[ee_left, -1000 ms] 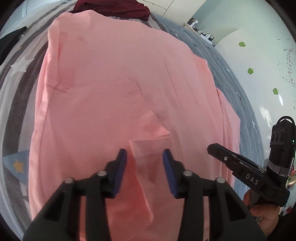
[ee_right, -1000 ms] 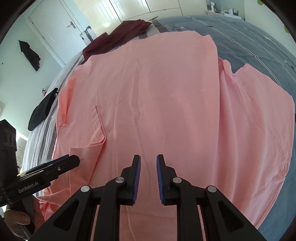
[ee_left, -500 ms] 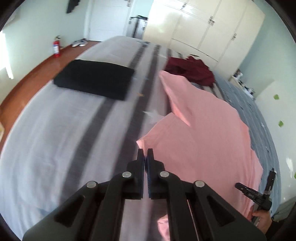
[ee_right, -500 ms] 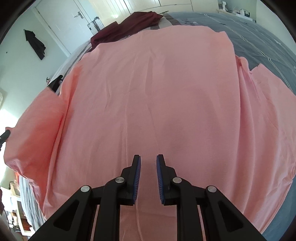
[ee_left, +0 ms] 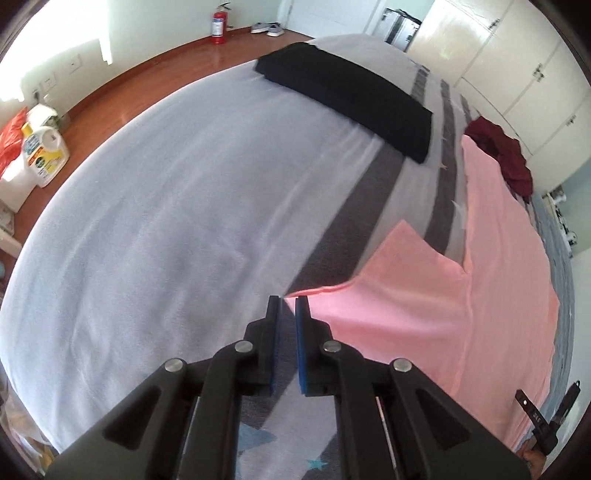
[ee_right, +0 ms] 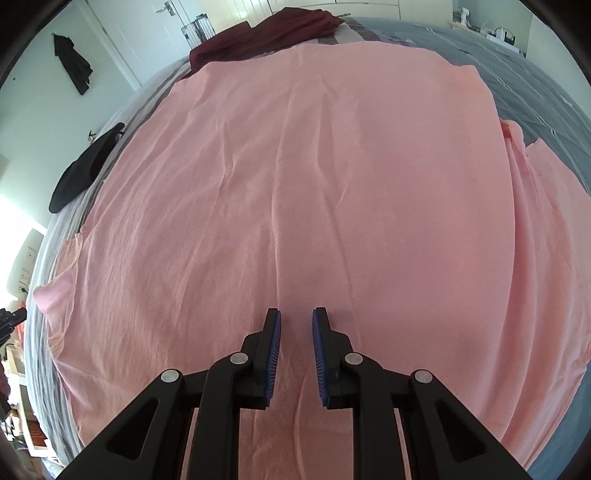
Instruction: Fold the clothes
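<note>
A large pink shirt (ee_right: 332, 177) lies spread flat on the bed; it also shows in the left wrist view (ee_left: 498, 288). Its left sleeve (ee_left: 399, 273) is laid out flat to the side. My left gripper (ee_left: 289, 301) hovers at the sleeve's cuff corner with jaws slightly apart and nothing between them. My right gripper (ee_right: 296, 317) is open a little over the shirt's near middle, holding nothing. The right gripper's tip shows at the left wrist view's lower right (ee_left: 535, 417).
A folded black garment (ee_left: 343, 96) lies at the far side of the grey-striped bedsheet (ee_left: 166, 240). A dark red garment (ee_right: 266, 33) is bunched beyond the shirt. A detergent jug (ee_left: 44, 155) and a fire extinguisher (ee_left: 218, 22) stand on the wooden floor.
My left gripper closed on the folded-in sleeve, pulled it out to the left, laid it flat, and has now opened slightly at the cuff. The right gripper stayed over the shirt.
</note>
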`<state>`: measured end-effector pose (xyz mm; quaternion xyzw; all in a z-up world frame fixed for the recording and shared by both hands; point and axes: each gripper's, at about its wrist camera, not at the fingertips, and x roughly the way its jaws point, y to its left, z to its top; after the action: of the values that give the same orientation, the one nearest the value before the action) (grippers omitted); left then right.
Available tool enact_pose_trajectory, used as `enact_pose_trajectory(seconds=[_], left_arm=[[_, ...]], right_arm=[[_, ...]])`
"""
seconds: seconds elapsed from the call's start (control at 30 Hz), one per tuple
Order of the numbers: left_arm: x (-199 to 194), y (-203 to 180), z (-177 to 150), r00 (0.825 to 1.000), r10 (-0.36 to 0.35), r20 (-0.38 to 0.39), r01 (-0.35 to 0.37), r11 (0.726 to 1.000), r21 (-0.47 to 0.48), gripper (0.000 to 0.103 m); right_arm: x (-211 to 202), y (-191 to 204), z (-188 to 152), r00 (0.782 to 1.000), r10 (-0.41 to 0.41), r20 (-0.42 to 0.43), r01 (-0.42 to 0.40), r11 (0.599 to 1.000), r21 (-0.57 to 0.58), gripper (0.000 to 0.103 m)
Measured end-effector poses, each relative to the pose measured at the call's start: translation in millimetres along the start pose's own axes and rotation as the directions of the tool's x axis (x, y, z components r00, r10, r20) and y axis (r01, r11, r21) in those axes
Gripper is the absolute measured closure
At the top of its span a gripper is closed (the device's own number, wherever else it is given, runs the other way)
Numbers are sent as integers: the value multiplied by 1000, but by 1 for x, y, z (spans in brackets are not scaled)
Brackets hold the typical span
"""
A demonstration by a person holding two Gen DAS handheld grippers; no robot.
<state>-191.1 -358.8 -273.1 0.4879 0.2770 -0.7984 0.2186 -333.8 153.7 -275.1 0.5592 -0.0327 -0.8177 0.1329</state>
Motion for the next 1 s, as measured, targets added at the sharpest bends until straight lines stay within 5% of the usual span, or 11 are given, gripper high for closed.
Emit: enact_pose_trajectory(seconds=[0.17,0.23,0.33,0.5,0.63,0.8,0.9,1.0], left_arm=[[21,-56,0,995,-87,-50,95,980,175,99],[42,-67,3,995,-64,-78,79,975,206,96],[76,-56,8,991,63,-118,-36,976,215,96],[57,-58,35,999,40,-21,-36,983,178,95],[61,-83,54,998,-60,-22,63,972,227,74],[92,-104,62,997,-33,-65,52,945,323,69],[104,-110,62,994,-65,-85,91,932,352,70],[104,-114,64,995,-67,-70,89,914,395,100]], right_arm=[[2,3,0,1000,-13,2,13,1000,5,87],[2,4,-1,1000,-17,3,17,1000,7,87],[4,5,-1,1000,-22,3,22,1000,10,87],[3,7,0,1000,-29,2,29,999,30,87],[1,9,3,1000,-27,15,26,999,38,87],[-1,18,10,999,-15,42,13,999,37,87],[0,25,16,999,-6,54,4,1000,23,86],[3,27,23,998,-1,61,0,1000,20,82]])
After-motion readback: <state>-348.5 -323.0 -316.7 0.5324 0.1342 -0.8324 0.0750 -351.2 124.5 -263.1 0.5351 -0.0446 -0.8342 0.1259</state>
